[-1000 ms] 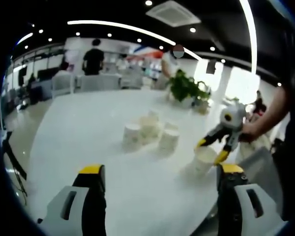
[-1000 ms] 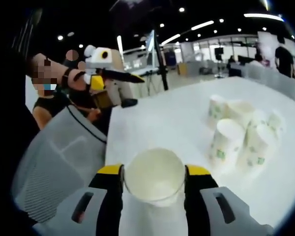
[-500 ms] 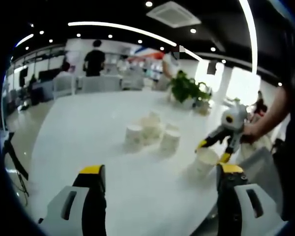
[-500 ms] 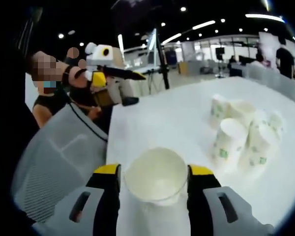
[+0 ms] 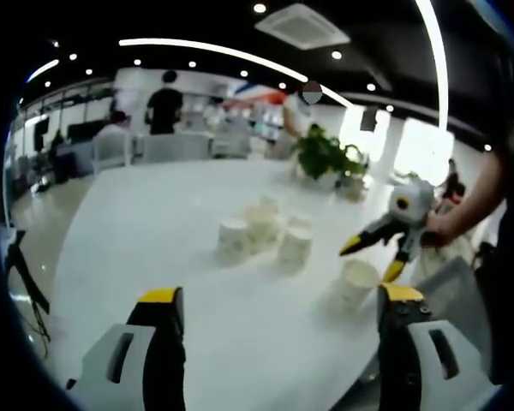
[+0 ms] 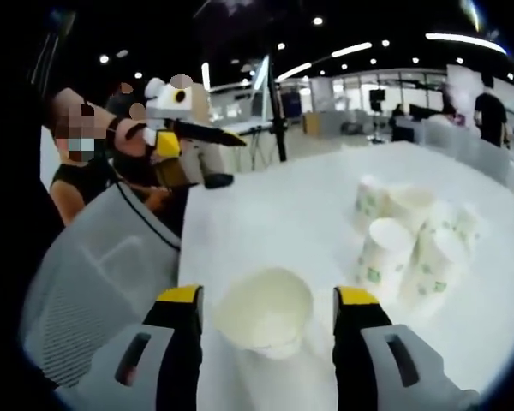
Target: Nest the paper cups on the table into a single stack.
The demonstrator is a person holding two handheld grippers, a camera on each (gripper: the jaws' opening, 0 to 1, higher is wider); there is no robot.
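Cup cluster (image 6: 411, 244) at 2 o'clock in the right gripper view is blurred; cups overlap, count unclear. Single cup (image 6: 264, 312) stands upright and looks empty on the table (image 6: 274, 214), between the spread jaws of the right gripper (image 6: 268, 310), untouched. Left gripper (image 5: 278, 308) is spread, holding nothing.
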